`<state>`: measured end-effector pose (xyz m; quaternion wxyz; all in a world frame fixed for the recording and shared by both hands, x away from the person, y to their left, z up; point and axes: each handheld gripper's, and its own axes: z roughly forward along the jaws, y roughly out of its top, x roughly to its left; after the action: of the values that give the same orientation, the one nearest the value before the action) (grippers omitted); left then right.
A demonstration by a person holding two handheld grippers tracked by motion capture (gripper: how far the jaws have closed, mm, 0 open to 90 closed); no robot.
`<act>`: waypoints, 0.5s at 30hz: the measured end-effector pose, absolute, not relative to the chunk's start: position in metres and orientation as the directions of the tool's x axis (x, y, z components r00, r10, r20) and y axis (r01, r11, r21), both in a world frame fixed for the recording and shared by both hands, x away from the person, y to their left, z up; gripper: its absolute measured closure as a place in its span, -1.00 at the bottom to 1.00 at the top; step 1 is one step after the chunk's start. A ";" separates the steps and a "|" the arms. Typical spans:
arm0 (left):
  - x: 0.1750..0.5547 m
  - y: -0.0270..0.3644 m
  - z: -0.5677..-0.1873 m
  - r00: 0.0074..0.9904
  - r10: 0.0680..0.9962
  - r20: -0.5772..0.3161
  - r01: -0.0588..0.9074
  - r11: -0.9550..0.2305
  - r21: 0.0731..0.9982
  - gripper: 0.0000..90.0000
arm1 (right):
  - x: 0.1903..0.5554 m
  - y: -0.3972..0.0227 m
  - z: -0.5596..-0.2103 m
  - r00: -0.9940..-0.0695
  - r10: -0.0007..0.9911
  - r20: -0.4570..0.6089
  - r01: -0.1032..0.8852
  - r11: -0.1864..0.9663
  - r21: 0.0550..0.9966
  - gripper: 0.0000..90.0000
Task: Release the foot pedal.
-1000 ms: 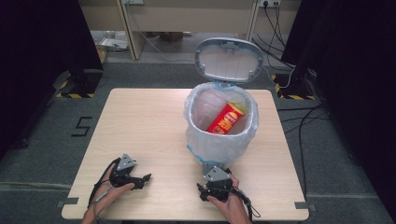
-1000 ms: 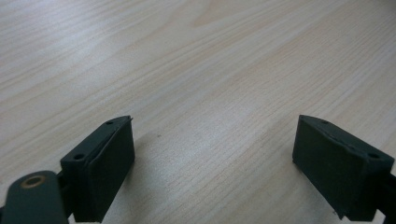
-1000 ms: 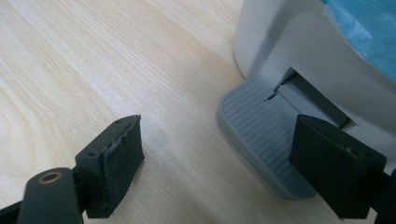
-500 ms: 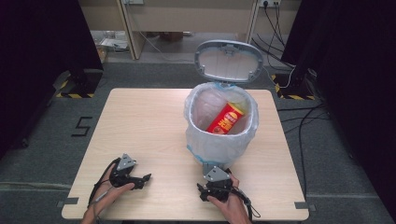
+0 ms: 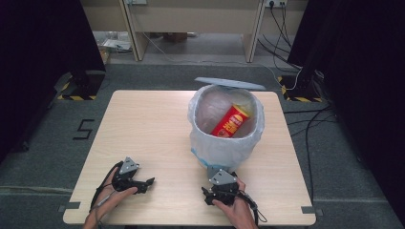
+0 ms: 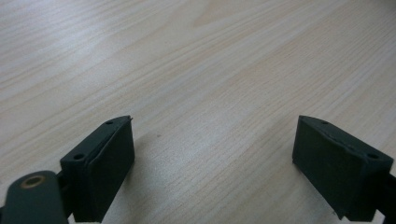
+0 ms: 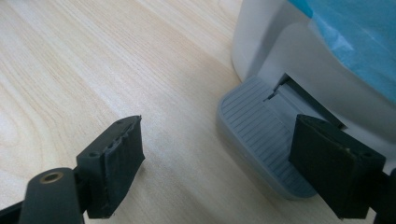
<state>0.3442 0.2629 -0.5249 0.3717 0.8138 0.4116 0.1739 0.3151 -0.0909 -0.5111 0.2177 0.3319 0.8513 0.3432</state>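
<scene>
Pedal bin (image 5: 224,148), white plastic with a thin, crinkled, translucent bag that has a blue edge, stands on the right half of the table (image 5: 143,129), whose top is pale wood with a fine straight grain. From the left: the left gripper (image 5: 149,182) lies on the near left part of the table in the person's hand, well apart from the bin, and in the left gripper view its two black blocky jaws stand apart over bare wood with nothing between them. Inside the bag a red and yellow tube-shaped can (image 5: 231,121) leans tilted. The grey rounded lid (image 5: 229,83) is raised behind the opening. The right gripper (image 5: 217,187) rests just before the bin; its jaws are also apart and empty, the right one near the grey ribbed pedal (image 7: 261,135).
</scene>
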 end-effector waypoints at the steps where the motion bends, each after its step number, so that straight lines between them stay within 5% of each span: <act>1: 0.344 0.263 -0.525 0.601 0.799 -0.023 0.541 -0.385 0.748 -0.73 | 0.315 -0.091 -0.511 -0.685 0.715 -0.142 0.416 0.544 0.729 -0.61; 15: 0.344 0.263 -0.525 0.601 0.799 -0.024 0.542 -0.386 0.746 -0.73 | 0.314 -0.093 -0.512 -0.684 0.715 -0.141 0.400 0.530 0.748 -0.60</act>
<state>0.3442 0.2631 -0.5247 0.3708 0.8143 0.4116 0.1729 0.3139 -0.0934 -0.5124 0.2217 0.3296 0.8460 0.3557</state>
